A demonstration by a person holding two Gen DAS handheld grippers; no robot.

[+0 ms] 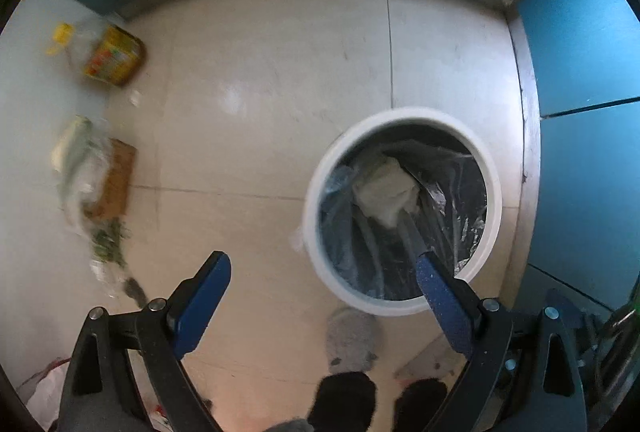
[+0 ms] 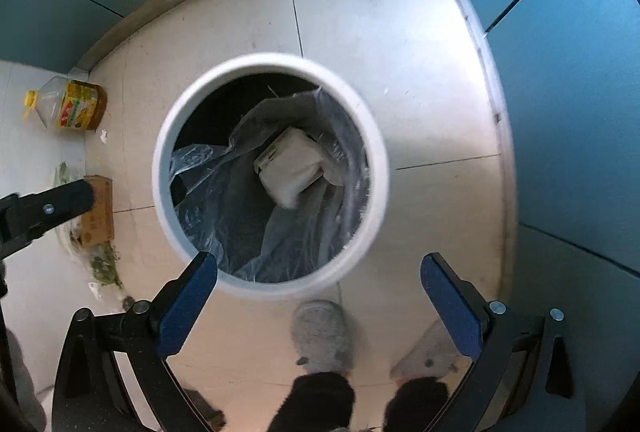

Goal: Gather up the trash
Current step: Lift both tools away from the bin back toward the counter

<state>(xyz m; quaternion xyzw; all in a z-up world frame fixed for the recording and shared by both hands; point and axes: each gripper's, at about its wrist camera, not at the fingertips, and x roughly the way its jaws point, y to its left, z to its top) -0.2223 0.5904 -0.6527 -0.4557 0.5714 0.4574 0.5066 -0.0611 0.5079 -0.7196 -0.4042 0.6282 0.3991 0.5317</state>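
A white round trash bin [image 1: 494,188] [image 2: 376,152] with a clear plastic liner stands on the tiled floor. A white crumpled carton [image 1: 384,192] [image 2: 292,166] lies inside it. My left gripper [image 1: 324,292] is open and empty, above the floor just left of the bin. My right gripper [image 2: 320,284] is open and empty, above the bin's near rim. On the floor at the left lie a yellow oil bottle [image 1: 108,52] [image 2: 76,106], a brown cardboard box [image 1: 116,176] [image 2: 98,216] and green vegetable scraps [image 1: 108,244] [image 2: 106,264].
Blue wall panels [image 1: 588,44] [image 2: 560,72] close the corner behind and to the right of the bin. The person's grey slippers [image 1: 352,340] [image 2: 320,332] stand on the floor below the grippers. A white bag [image 1: 48,392] lies at the bottom left.
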